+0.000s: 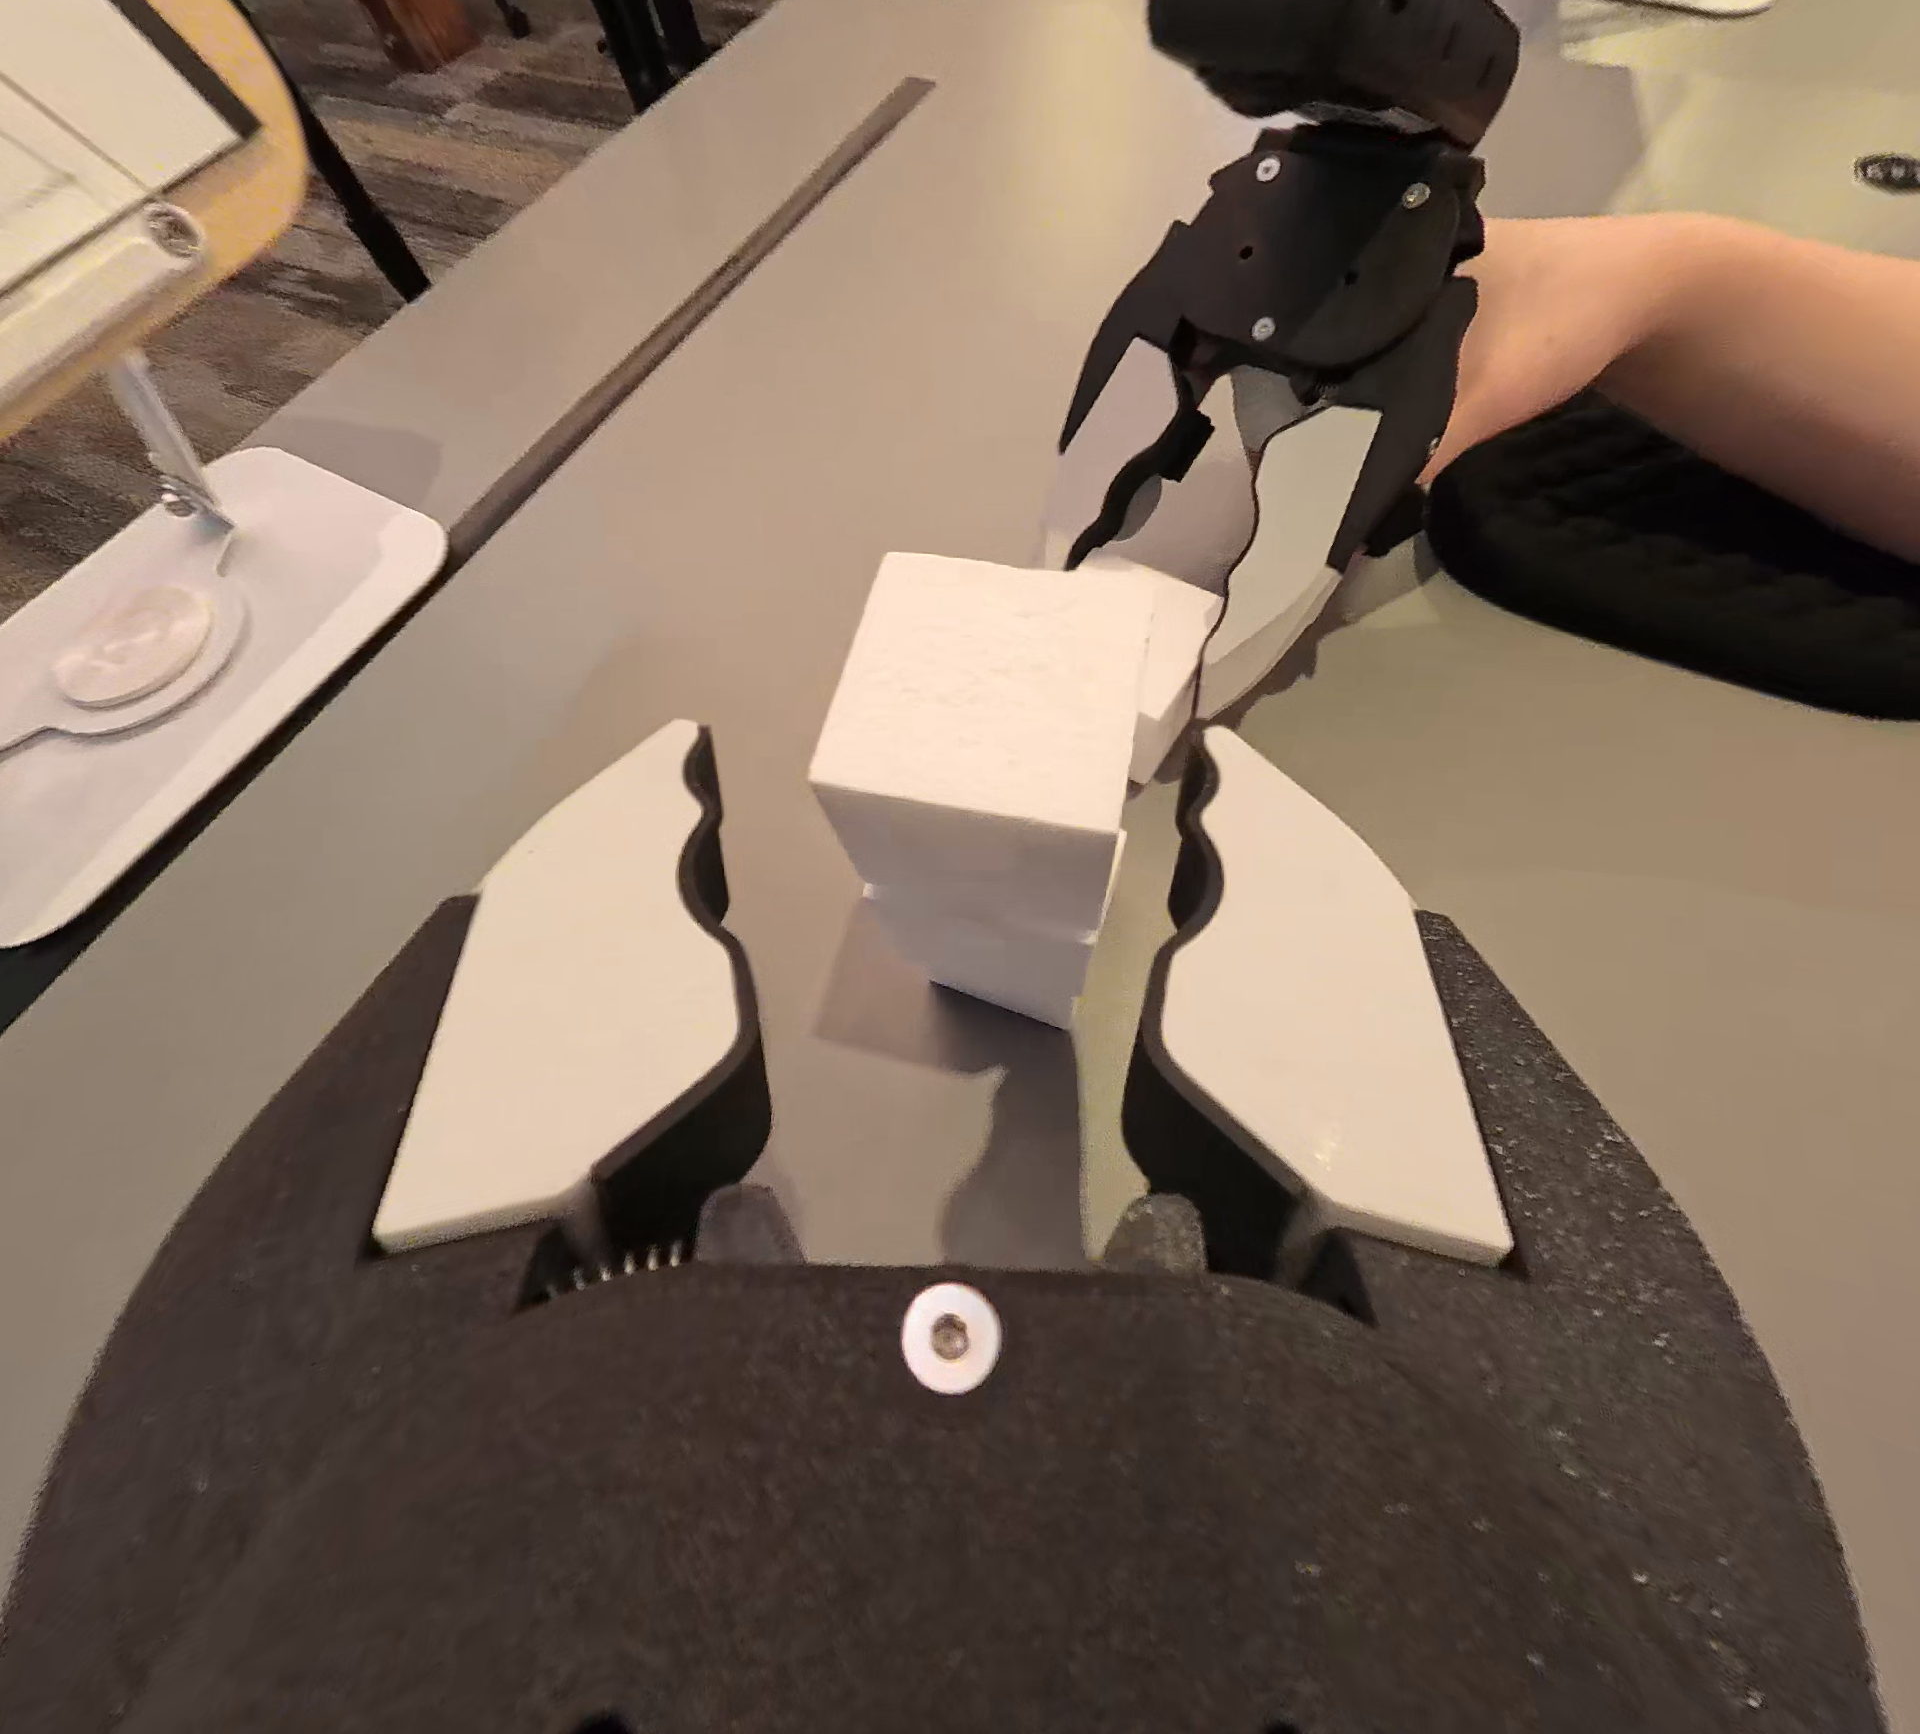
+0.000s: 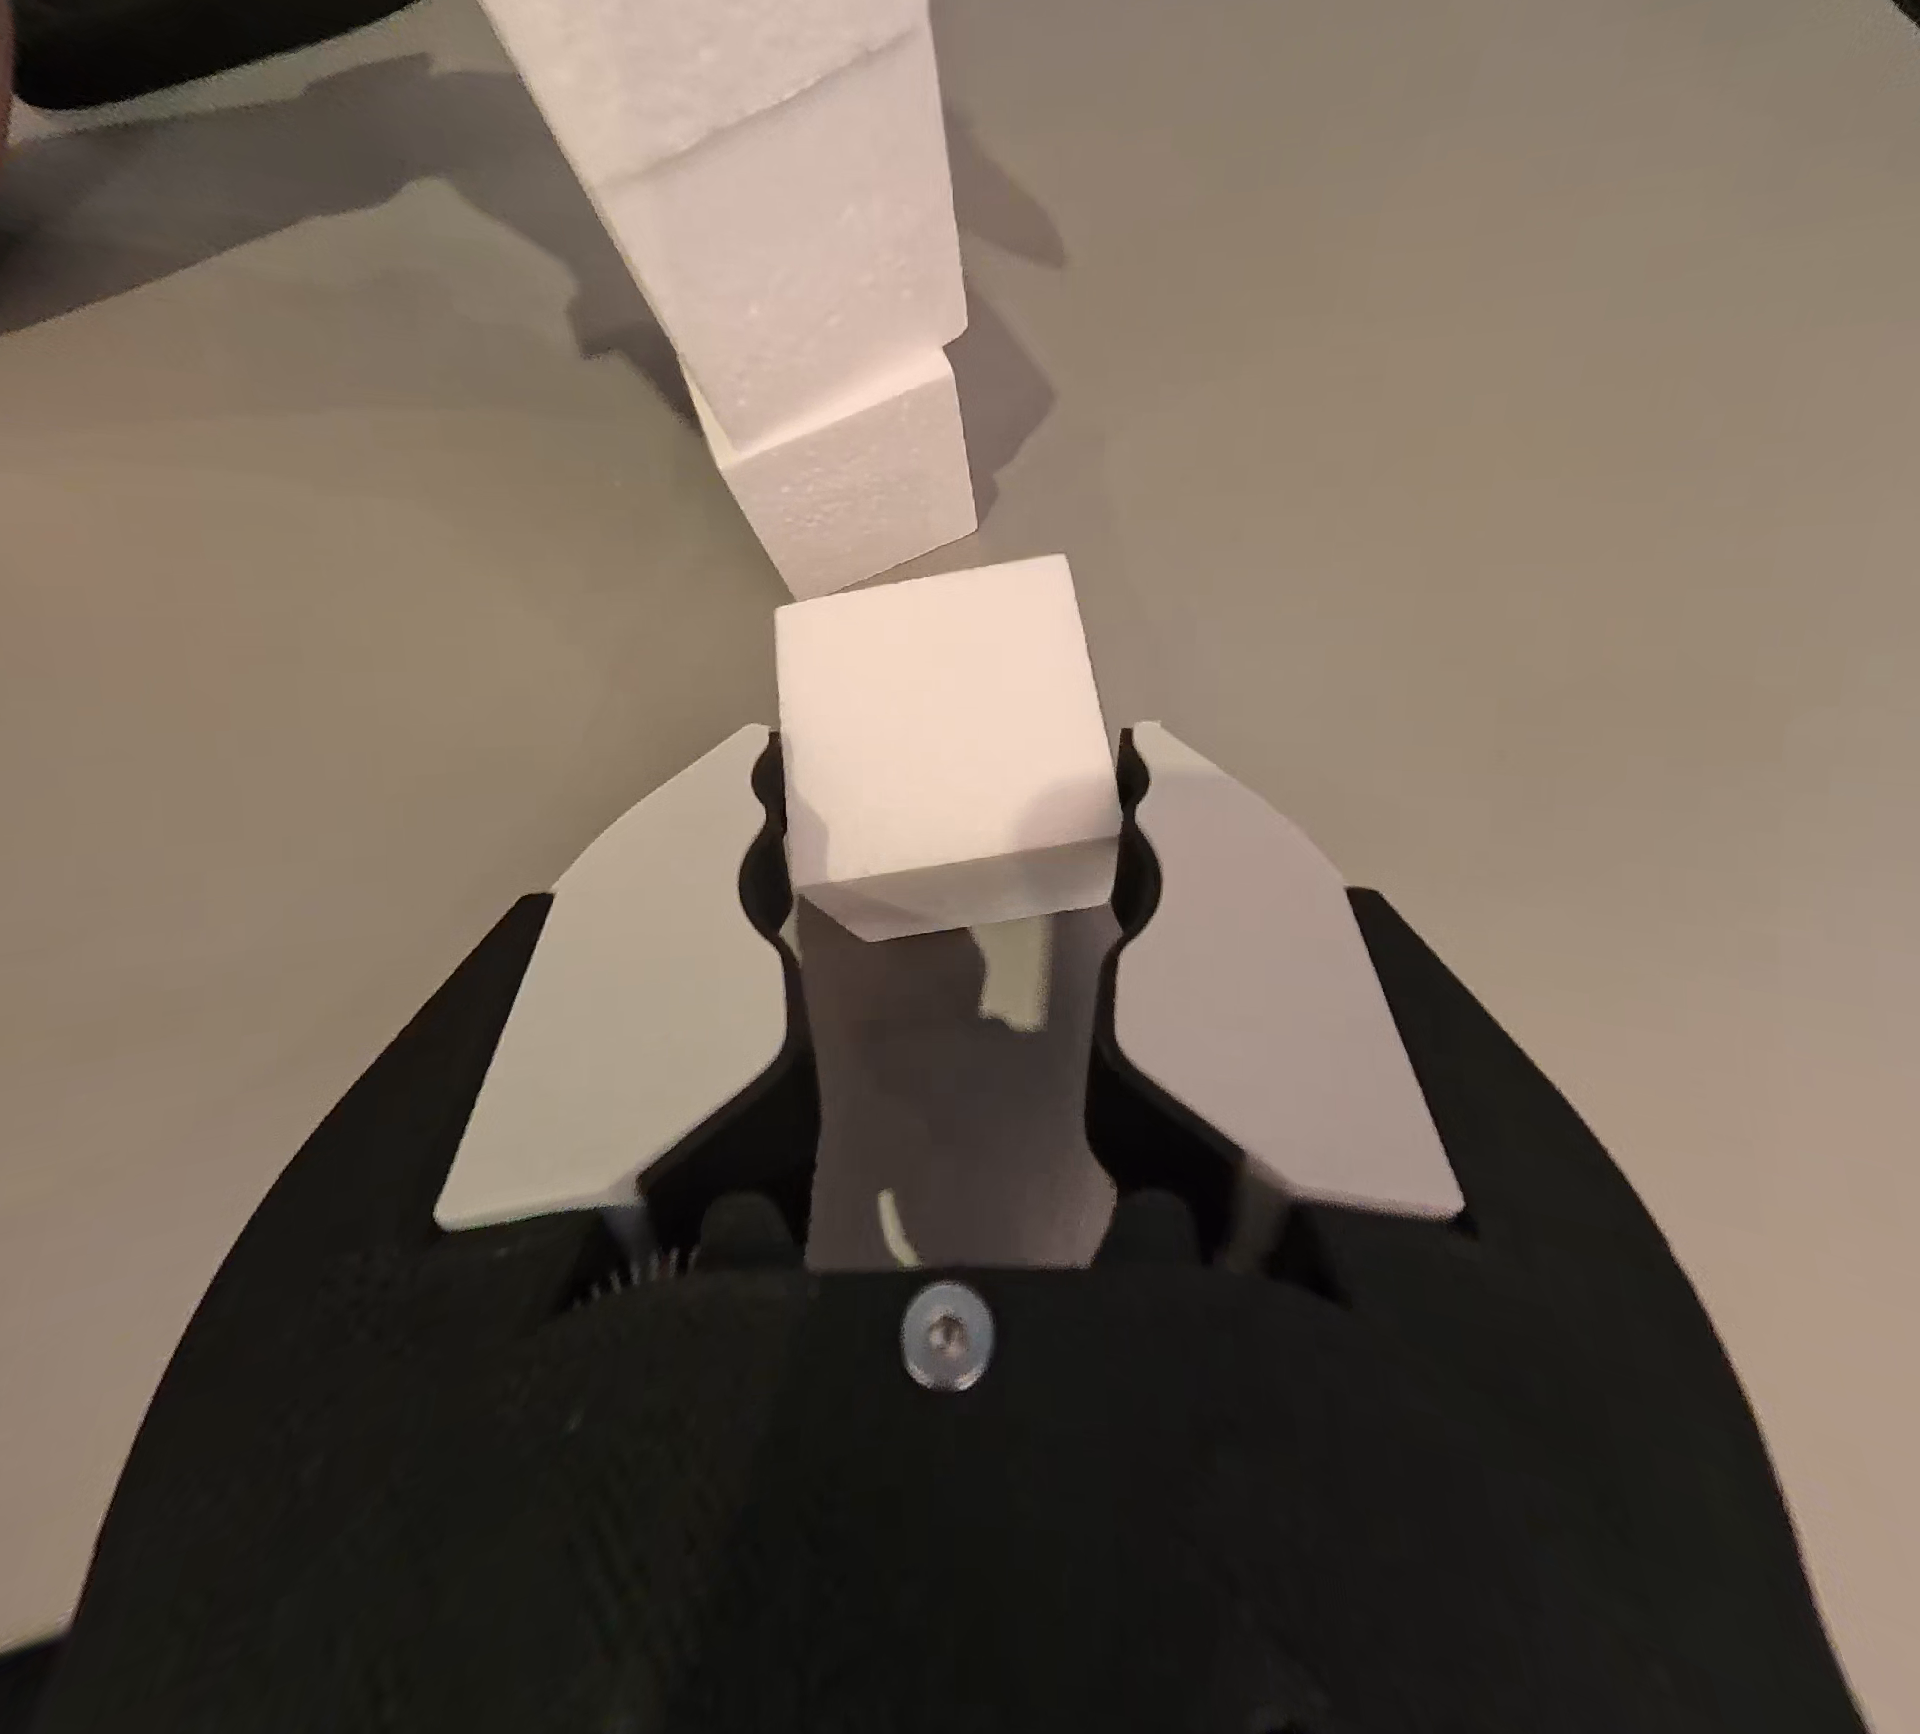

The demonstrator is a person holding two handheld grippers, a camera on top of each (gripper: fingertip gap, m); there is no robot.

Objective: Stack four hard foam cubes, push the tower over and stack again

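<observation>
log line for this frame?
stack: three cubes | right claw: shut on fourth cube, beside stack | left claw: open, flanking stack

Two black textured grippers [image 1: 951, 754] [image 2: 945, 744], pale grey wavy-edged jaws, silver screw at each base.

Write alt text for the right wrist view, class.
The right gripper is shut on a white foam cube just above a grey table. Beyond it stands a stack of three white cubes.
</observation>
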